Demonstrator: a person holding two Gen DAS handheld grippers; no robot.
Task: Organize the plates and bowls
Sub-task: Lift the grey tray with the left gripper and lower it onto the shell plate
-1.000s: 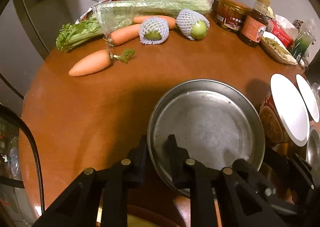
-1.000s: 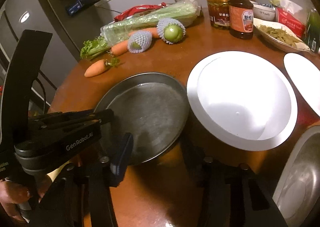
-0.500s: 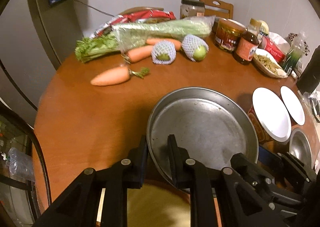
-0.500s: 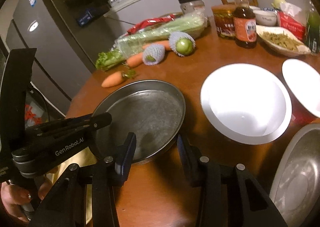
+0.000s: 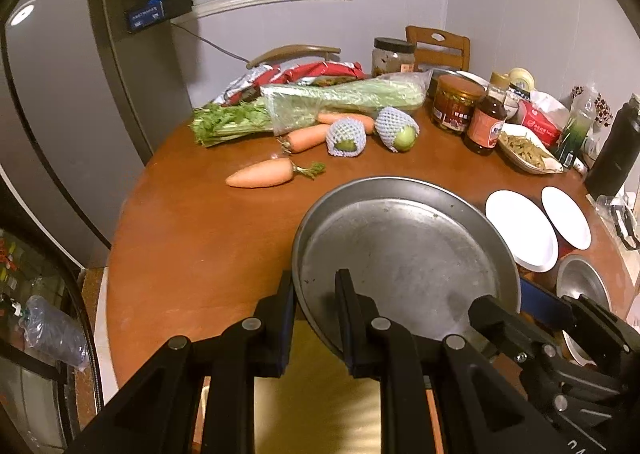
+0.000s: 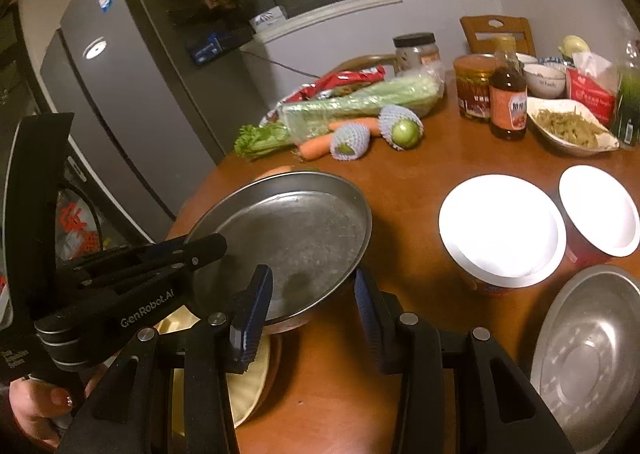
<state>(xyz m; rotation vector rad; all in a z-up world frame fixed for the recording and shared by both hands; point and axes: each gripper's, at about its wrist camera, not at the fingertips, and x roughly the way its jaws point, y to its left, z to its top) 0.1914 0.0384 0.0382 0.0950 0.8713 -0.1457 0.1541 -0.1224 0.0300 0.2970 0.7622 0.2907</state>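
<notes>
Lifted since a second ago, the metal pan (image 5: 404, 258) now tilts above the bench (image 5: 192, 230) at lower centre, rim clamped in my left hand-held gripper (image 5: 316, 294). My right hand-held gripper (image 6: 312, 294) stands apart, jaws straddling its near edge.

Round brown table (image 5: 192, 238): carrots (image 5: 260, 176) and celery (image 5: 340, 98) at 12, white bowls (image 6: 500, 230) at 3.
</notes>
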